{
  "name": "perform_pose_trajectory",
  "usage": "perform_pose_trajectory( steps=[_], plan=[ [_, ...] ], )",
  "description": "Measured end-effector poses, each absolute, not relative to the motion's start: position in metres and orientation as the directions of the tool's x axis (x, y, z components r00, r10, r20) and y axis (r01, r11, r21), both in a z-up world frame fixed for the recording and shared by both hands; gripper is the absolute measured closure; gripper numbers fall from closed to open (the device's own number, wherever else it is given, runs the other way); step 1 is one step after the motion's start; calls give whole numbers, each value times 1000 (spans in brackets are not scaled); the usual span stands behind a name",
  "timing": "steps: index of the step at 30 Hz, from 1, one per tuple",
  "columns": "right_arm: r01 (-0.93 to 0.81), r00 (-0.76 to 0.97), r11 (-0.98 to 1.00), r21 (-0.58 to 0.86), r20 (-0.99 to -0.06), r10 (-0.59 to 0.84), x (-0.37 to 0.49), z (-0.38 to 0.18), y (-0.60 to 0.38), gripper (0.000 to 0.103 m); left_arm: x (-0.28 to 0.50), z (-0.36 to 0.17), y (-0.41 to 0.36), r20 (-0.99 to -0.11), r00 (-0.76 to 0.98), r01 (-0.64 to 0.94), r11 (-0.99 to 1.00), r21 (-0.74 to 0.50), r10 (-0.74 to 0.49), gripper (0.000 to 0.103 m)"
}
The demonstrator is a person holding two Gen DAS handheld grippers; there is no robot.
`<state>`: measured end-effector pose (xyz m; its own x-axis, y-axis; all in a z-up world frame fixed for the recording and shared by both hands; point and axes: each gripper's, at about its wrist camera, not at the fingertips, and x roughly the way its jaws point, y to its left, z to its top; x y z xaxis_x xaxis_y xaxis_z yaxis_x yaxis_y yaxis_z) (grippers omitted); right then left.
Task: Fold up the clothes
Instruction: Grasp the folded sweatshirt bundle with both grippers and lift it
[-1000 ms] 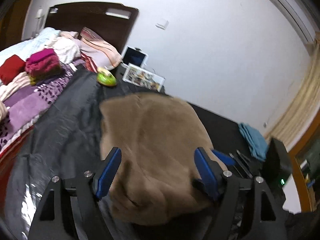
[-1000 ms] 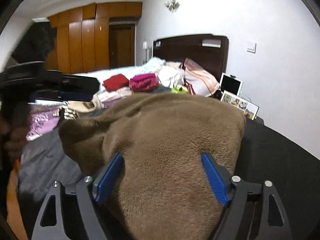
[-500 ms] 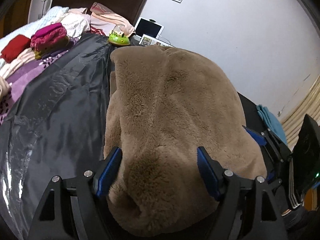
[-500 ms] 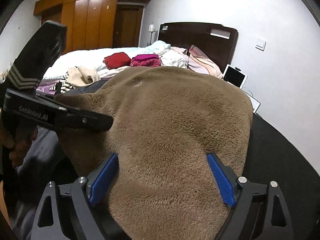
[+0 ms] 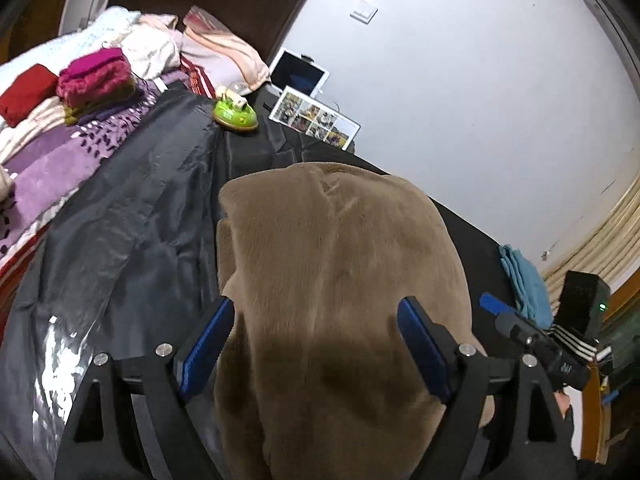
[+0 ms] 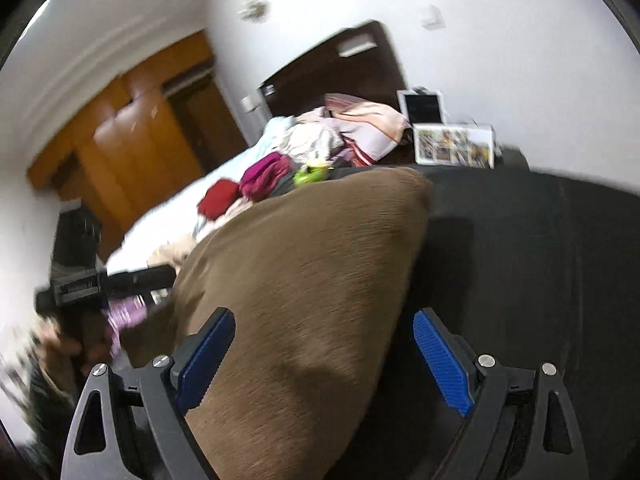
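A brown fleece garment (image 5: 340,280) (plush, thick) lies folded over on the dark sheet (image 5: 140,216).

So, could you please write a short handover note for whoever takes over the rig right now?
Left claw: open, brown fleece lying between its fingers, not clamped.
Right claw: open, over the fleece's right edge; this view is blurred.
The fleece lies bunched on the black sheet; how far it is folded I cannot tell.
Folded red and pink pieces are stacked further up the bed.
Left: probably grip an edge, finish folding.
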<state>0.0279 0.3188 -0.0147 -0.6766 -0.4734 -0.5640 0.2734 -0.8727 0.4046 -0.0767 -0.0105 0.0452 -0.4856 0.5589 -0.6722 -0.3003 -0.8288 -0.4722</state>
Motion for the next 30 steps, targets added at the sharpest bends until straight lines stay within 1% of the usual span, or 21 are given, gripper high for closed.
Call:
perform_pose_trajectory(
  steps=[5,9,14,19,25,30],
  plan=[
    [220,-613,-781,584,-540,-576,-3,-32,339,10,-104,28,1,-712,-382,-306,-808,-504,589,16],
    [214,-552,-735,643,-542,-634,-19,-48,338,10,-109,15,6,-731,-306,-330,-789,-519,609,16],
    [211,-498,-696,686,-538,-680,-34,-63,331,10,-112,7,4,-719,-255,-351,-755,-554,646,16],
    [200,-453,-662,723,-531,-716,-48,-75,326,6,-120,-7,-6,-652,-199,-334,-676,-657,732,15],
    [212,-417,-639,739,-523,-743,-58,-83,318,1,-122,-9,-6,-636,-188,-339,-657,-674,749,14],
    [234,-398,-661,713,-551,-734,-61,-79,305,1,-121,-10,-5,-632,-189,-342,-654,-675,751,14]
  ],
)
